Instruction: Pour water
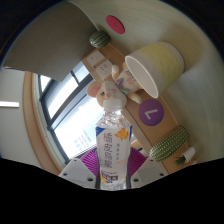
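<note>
My gripper point(112, 162) is shut on a clear plastic water bottle point(113, 150) with a white and orange label. Its purple pads point(86, 159) press on both sides of the bottle. The whole view is rolled sideways, so the bottle is tilted. Its open neck point(112, 101) points toward a pale yellow cup point(155, 65) just beyond it. The cup's mouth faces the bottle's neck. The cup stands on a wooden table point(135, 35). Whether water flows I cannot tell.
A purple round coaster point(151, 112) lies beside the cup and a pink round coaster point(116, 23) lies farther off. Green ribbed objects sit at the table's near part point(168, 148) and far part point(98, 38). A small plush toy point(104, 88) sits by the bottle's neck. A window point(65, 100) lies behind.
</note>
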`<state>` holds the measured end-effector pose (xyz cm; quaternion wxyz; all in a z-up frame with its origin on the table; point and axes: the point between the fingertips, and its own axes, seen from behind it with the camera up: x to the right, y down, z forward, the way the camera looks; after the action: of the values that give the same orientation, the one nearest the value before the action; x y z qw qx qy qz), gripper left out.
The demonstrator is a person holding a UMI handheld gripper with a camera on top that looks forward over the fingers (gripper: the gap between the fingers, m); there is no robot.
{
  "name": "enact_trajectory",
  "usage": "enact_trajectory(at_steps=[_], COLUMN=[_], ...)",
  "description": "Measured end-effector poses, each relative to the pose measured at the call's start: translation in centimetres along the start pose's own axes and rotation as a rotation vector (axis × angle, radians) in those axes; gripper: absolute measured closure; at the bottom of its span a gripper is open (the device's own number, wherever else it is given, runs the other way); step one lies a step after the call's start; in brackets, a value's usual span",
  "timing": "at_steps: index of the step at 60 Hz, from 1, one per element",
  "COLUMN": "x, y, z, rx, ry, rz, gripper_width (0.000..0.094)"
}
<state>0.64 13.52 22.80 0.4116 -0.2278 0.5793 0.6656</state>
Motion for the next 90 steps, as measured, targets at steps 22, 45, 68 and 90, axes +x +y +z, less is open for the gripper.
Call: enact_trajectory(at_steps=[22,45,68,90], x=[1.8,-5.4,-13.5,-10.5], y=[-3.1,7.2,-12.2,-29.4], z=[0.4,2.7,3.8,3.9], rx=[0.078,-0.335,-0.033,0.123], ry=[0.012,0.030,0.303,0.570], rz=[0.226,-1.180,-2.189,-2.200], gripper_width=[0.0591,0.0591,0.0591,0.0591])
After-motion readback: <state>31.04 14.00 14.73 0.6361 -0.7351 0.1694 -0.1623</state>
